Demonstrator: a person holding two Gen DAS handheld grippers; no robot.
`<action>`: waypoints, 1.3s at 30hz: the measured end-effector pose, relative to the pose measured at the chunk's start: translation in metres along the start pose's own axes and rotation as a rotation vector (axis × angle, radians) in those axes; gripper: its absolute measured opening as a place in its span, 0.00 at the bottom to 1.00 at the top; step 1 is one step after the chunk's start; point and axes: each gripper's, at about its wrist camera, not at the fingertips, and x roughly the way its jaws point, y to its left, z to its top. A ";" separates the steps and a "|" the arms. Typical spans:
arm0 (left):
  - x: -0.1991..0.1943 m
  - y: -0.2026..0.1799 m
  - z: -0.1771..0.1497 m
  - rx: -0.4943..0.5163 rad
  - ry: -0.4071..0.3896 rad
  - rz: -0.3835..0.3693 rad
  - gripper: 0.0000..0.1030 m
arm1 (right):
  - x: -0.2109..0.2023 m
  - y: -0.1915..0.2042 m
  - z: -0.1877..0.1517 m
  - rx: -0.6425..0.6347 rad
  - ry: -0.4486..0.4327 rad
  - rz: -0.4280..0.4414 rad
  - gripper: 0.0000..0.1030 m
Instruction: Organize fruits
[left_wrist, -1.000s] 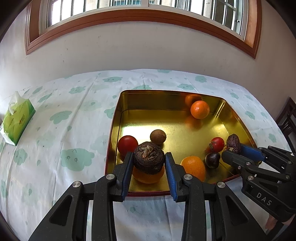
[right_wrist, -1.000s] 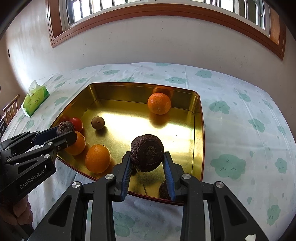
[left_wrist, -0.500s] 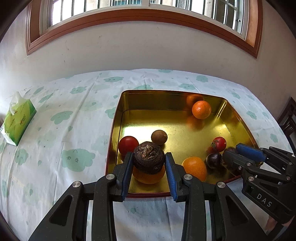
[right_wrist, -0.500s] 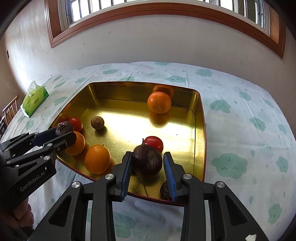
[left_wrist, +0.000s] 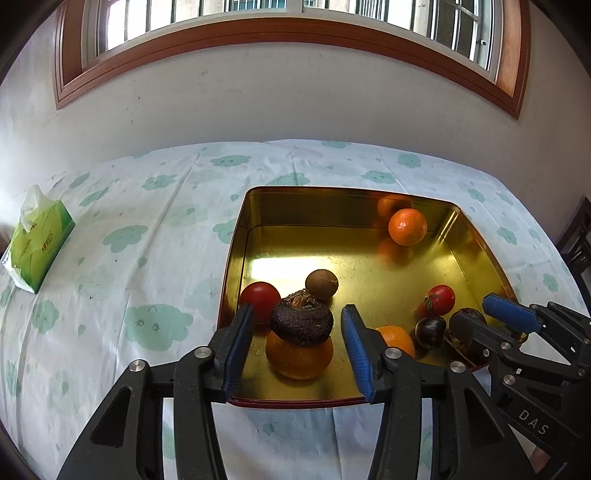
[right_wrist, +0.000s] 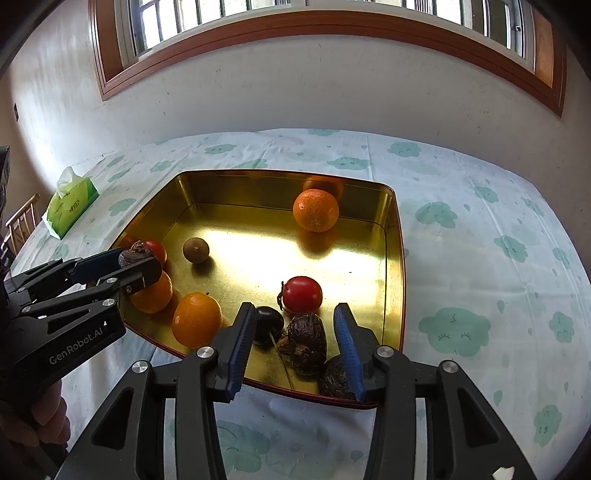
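Observation:
A gold tray (left_wrist: 332, 206) (right_wrist: 280, 184) holds oranges, tomatoes and dark fruits. My left gripper (left_wrist: 297, 343) is open; a dark wrinkled fruit (left_wrist: 301, 319) rests on an orange (left_wrist: 299, 360) between its fingers, touching neither pad. In the right wrist view the left gripper (right_wrist: 136, 264) still brackets that fruit (right_wrist: 135, 256). My right gripper (right_wrist: 295, 347) is open over the tray's near right corner, around a released wrinkled fruit (right_wrist: 306, 341) lying on the tray floor beside a small dark plum (right_wrist: 267, 323) and a tomato (right_wrist: 303, 293). Another wrinkled fruit (right_wrist: 334, 378) lies behind the right finger.
A green tissue pack (left_wrist: 38, 236) (right_wrist: 70, 206) lies on the cloud-print tablecloth (left_wrist: 129, 240) at far left. A lone orange (left_wrist: 406, 227) sits at the tray's far corner, a small brown fruit (left_wrist: 321, 283) mid-tray. A wall stands behind the table; a dark chair (left_wrist: 576, 240) shows at right.
Both grippers have opened. The right one lowered its dark fruit onto the tray floor and let go; the left one released its fruit on top of the orange.

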 end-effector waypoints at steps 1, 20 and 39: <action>-0.002 0.000 0.000 0.001 -0.007 0.004 0.57 | 0.000 0.000 0.000 0.001 -0.001 0.002 0.41; -0.037 -0.001 -0.016 -0.002 -0.031 0.044 0.64 | -0.026 0.002 -0.008 0.006 -0.047 -0.037 0.67; -0.078 0.002 -0.074 -0.032 -0.013 0.119 0.64 | -0.063 0.005 -0.052 0.073 -0.043 -0.057 0.68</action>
